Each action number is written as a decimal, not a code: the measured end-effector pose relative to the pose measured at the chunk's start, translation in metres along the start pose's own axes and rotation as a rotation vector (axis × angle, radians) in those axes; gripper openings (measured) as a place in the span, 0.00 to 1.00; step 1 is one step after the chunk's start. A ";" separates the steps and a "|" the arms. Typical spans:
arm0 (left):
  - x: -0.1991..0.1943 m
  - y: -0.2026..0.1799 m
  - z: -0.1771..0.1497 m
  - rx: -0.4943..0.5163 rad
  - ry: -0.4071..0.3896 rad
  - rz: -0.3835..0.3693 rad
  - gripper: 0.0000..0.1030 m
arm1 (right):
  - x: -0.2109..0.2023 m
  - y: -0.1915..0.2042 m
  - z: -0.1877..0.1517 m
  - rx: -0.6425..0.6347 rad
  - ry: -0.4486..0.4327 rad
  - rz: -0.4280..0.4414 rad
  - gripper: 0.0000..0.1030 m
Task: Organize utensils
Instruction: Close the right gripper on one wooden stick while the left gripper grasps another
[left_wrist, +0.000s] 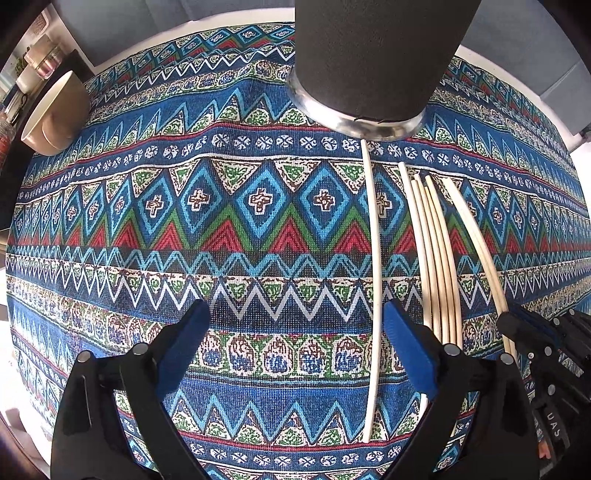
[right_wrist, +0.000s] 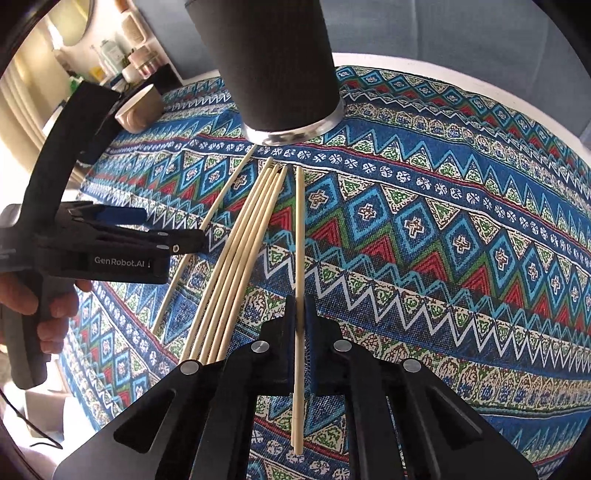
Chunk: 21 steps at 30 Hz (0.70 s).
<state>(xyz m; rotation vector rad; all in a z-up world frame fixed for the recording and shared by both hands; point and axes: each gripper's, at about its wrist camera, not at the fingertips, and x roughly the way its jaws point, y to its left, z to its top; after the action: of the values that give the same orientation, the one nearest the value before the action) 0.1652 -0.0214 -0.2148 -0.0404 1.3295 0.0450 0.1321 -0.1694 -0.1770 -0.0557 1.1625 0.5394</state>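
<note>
Pale wooden chopsticks lie on a patterned tablecloth (left_wrist: 258, 229) in front of a tall black cup (left_wrist: 369, 74) with a metal base. My left gripper (left_wrist: 295, 314) is open and points down at the cloth. One lone chopstick (left_wrist: 375, 277) runs between its jaws, close to the right finger, and neither pad presses on it. To its right lies a bundle of several chopsticks (left_wrist: 436, 258). My right gripper (right_wrist: 300, 306) is shut on a single chopstick (right_wrist: 300, 240), to the right of the bundle (right_wrist: 243, 258). That gripper (left_wrist: 517, 321) also shows at the edge of the left wrist view.
A beige bowl (left_wrist: 55, 114) stands at the far left edge of the round table. The black cup (right_wrist: 280, 74) rises just beyond the chopstick tips. A person's hand (right_wrist: 48, 306) holds the left gripper (right_wrist: 162, 229). Shelves with jars stand beyond the table at left.
</note>
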 end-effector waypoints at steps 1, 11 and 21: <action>-0.002 0.001 0.000 0.007 -0.004 -0.004 0.79 | -0.002 -0.003 0.000 0.007 -0.007 0.003 0.05; -0.017 0.017 0.009 0.024 0.006 -0.022 0.09 | -0.006 -0.017 0.000 0.054 -0.005 0.003 0.05; -0.023 0.040 0.002 0.014 0.024 -0.058 0.05 | -0.001 -0.013 -0.004 0.023 0.011 -0.005 0.05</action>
<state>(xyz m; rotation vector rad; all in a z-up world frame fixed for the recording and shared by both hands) 0.1596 0.0185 -0.1919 -0.0678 1.3514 -0.0142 0.1345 -0.1821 -0.1809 -0.0417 1.1791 0.5213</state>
